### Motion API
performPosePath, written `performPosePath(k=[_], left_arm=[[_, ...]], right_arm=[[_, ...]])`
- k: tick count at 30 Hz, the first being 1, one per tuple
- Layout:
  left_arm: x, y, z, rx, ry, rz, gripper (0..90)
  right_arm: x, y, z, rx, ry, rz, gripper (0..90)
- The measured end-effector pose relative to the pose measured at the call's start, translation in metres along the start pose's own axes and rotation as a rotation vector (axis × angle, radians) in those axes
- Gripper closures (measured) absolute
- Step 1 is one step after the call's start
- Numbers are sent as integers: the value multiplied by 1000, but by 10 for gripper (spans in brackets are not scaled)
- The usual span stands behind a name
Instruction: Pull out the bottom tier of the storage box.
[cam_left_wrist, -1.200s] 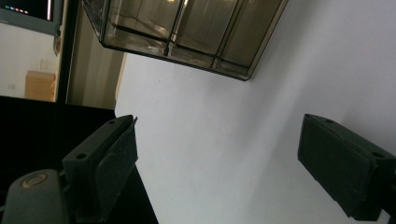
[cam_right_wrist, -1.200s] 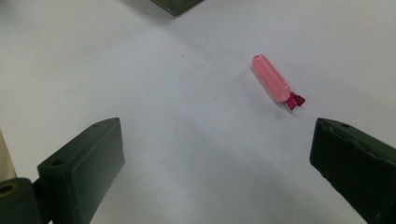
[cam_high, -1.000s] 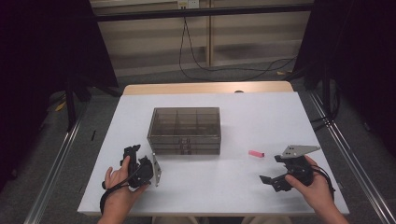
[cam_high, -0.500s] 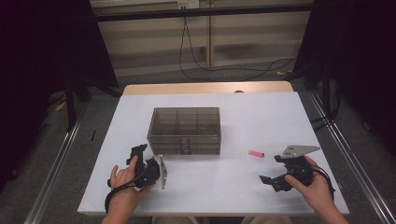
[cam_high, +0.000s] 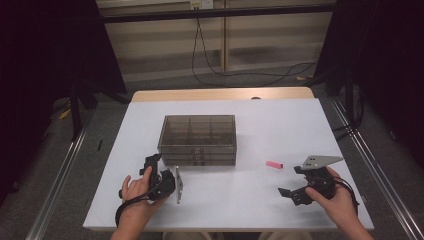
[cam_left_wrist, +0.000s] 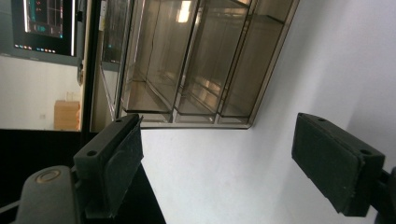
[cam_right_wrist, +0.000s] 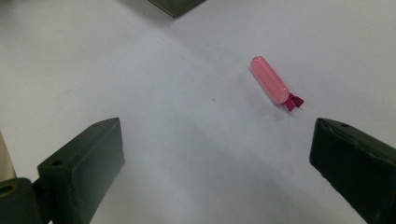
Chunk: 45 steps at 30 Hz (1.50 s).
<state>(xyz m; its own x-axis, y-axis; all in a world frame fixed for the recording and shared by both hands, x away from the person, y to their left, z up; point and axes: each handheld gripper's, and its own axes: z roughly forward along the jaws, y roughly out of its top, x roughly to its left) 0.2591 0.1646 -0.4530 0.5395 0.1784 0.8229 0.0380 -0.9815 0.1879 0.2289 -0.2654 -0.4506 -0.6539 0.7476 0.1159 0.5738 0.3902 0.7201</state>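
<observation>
Two grippers sit low over the near part of the white table (cam_high: 260, 120), one in each hand. Left gripper (cam_high: 156, 176) is held near the front left corner of the smoky compartment box (cam_high: 198, 140), close to it but not touching. Left gripper view: jaws stand wide apart, nothing between them, bare table and the box's open compartments (cam_left_wrist: 196, 65) ahead. Box divided by thin walls into cells; cells look empty as far as can be seen.

Right gripper (cam_high: 295, 192) is held at the near right of the table, grey three-cornered plate on top. Right gripper view: jaws spread wide, holding nothing. Small pink capsule-shaped piece (cam_right_wrist: 274, 84) lies flat on the table ahead of them, apart from both pads, darker pink end toward the right jaw. High view puts the pink piece (cam_high: 274, 164) between box and right gripper, nearer the gripper.
</observation>
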Motion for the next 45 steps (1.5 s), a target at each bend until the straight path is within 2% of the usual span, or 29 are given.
performPosePath(k=[2,5,6,10,12,17,18,19,23,24,25,32,33,35,36,37,38,39,40,41,43,44,45], left_arm=[[1,1,0,-3,-3,15,169],[-1,4,0,-15,0,6,168],[-1,5,0,-15,10,23,169],[-2,10,1,-23,17,19,169],[-2,12,1,-21,12,33,169],[-6,17,4,-33,4,29,169],[-6,19,3,-24,12,43,169],[-8,22,5,-40,5,35,169],[-10,27,5,-37,10,45,176],[-10,28,6,-53,20,47,177],[-11,29,6,-57,13,37,179],[-14,35,9,-63,12,46,207],[-14,37,8,-57,9,59,219],[-16,38,10,-68,7,39,219],[-15,40,10,-63,16,59,219],[-15,41,11,-71,8,42,220],[-16,42,11,-72,20,44,221],[-15,43,11,-71,13,54,222],[-17,43,11,-74,17,35,226],[-16,45,11,-70,8,54,242],[-17,47,11,-78,33,55,243],[-18,49,13,-82,9,41,259],[-18,51,13,-82,15,49,260]], right_arm=[[0,0,0,1,2,-1,27],[0,0,0,2,3,0,28],[0,0,0,1,0,-1,27],[0,0,0,0,2,-3,28],[0,0,0,0,2,-2,28],[-1,0,0,0,-1,-2,27],[-1,0,0,0,0,-3,27],[-1,0,0,1,0,-2,27],[0,0,0,1,3,-1,28],[0,0,0,1,3,-1,27],[0,0,0,1,3,-2,27],[-1,0,0,2,3,-2,27],[0,0,0,2,3,-2,28],[0,0,0,2,3,-1,27],[0,0,0,2,3,-2,27],[-1,0,0,2,4,-3,27],[-1,0,1,2,4,-2,28],[-1,-1,1,3,4,-2,28],[-1,-1,1,3,4,-2,27],[-1,-1,1,3,5,-3,27],[-1,0,1,2,4,-3,27],[0,0,1,3,5,-2,27],[0,0,1,3,3,-1,27]])
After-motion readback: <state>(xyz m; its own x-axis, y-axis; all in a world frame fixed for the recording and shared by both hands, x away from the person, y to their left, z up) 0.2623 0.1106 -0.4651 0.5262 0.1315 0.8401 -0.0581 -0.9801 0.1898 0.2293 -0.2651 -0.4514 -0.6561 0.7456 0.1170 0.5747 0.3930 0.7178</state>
